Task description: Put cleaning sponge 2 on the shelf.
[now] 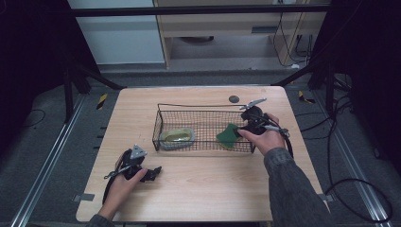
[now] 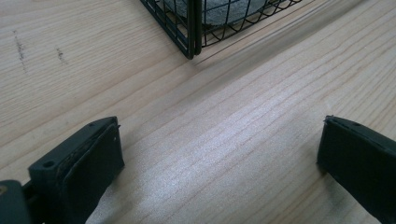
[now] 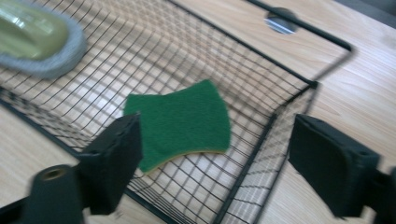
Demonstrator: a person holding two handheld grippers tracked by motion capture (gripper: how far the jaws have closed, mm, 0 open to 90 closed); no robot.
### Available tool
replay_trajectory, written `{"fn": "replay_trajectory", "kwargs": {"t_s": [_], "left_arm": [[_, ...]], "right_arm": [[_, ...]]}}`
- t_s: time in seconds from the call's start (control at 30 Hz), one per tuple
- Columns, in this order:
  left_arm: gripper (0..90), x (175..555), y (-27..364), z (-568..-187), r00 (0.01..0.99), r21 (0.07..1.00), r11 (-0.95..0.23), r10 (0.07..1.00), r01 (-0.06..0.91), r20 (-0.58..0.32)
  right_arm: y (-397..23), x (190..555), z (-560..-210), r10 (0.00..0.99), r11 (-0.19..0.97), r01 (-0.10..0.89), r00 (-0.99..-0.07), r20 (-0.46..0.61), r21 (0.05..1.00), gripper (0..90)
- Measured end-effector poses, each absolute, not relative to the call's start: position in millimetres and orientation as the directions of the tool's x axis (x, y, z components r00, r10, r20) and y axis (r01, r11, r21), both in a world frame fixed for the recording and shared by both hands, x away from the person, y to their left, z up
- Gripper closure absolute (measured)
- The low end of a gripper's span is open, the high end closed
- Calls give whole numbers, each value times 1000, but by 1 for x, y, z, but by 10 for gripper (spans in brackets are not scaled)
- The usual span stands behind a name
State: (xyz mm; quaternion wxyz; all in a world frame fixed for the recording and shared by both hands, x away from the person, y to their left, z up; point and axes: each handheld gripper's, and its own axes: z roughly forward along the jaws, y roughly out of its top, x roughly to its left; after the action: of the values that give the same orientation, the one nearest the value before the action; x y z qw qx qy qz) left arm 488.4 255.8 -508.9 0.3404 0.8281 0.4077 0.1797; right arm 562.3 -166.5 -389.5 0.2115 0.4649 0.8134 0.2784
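A black wire basket (image 1: 203,106) stands in the middle of the wooden table. A green scouring sponge (image 1: 227,135) with a thin yellow underside lies inside its right end (image 3: 182,119). My right gripper (image 1: 242,125) hovers over that end, open; in the right gripper view its jaws (image 3: 219,140) stand wide on either side of the sponge without touching it. A grey scrubber with an olive top (image 1: 177,137) lies at the basket's left end (image 3: 32,37). My left gripper (image 1: 153,172) rests low over the table before the basket's front left corner (image 2: 191,32), open and empty (image 2: 219,154).
A small dark round disc (image 1: 233,99) sits on the table (image 1: 203,189) behind the basket's right end. Bare wood stretches in front of the basket between the two hands. Dark frame bars and cables surround the table.
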Motion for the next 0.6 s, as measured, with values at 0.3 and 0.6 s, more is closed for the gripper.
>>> {"fn": "replay_trajectory", "kwargs": {"t_s": [0.3, 0.6], "left_arm": [[0, 488, 256, -509, 603, 710, -436, 798, 553, 20], [0, 488, 256, -509, 603, 710, -436, 797, 553, 20]], "right_arm": [[-200, 547, -384, 919, 339, 650, -384, -91, 680, 69], [-230, 524, -384, 927, 310, 635, -369, -75, 707, 87]]}}
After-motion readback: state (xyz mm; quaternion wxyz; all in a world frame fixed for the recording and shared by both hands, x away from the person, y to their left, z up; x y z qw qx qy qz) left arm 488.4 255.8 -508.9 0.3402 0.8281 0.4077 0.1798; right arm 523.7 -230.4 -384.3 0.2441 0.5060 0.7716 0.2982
